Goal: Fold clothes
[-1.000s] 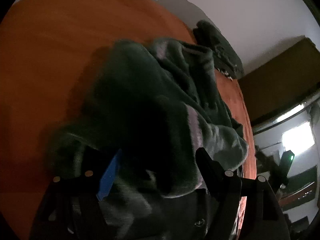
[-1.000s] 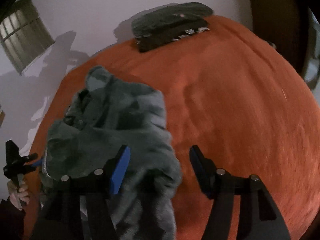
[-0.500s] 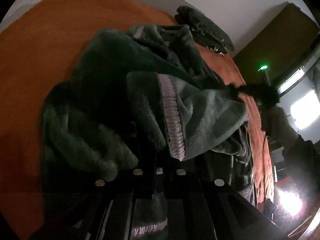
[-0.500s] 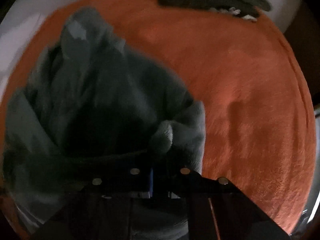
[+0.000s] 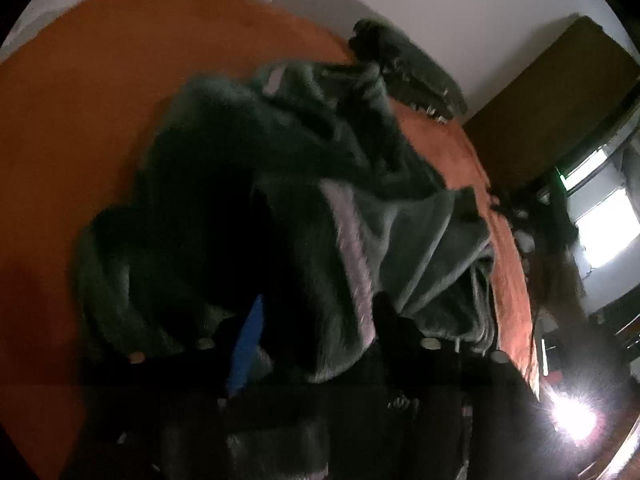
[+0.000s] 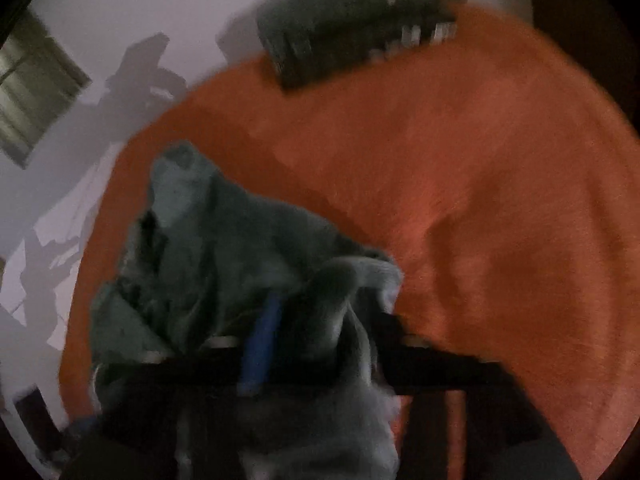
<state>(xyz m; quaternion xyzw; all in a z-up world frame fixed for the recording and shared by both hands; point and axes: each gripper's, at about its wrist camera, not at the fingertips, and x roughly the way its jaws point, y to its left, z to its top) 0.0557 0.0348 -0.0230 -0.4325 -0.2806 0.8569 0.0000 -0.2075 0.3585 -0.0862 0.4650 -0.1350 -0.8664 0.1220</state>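
in the left wrist view, the orange bedcover fills the left side, bare and smooth up to the pale wall. toward the middle lies the task's thing, a dark green fleece garment, rumpled in a heap on the cover, with a pale lilac trim band running down one fold. the left gripper points down into this heap; its jaws have just been opening and stand apart, a thick fold of the fleece lying between them, one blue pad showing on the left finger. whether the pads still touch the cloth is too dark to tell. further right, at the far edge of the cover against the wall, sits a separate pile of dark folded clothes. at the right rim a brown cabinet and a bright window show, blurred.

in the right wrist view, a window and shadows mark the wall at left. the green fleece garment lies at lower left on the orange cover. the right gripper has its jaws spread, having just been opening, with a hump of fleece between them beside its blue pad. the view is blurred. the dark pile lies at the top.
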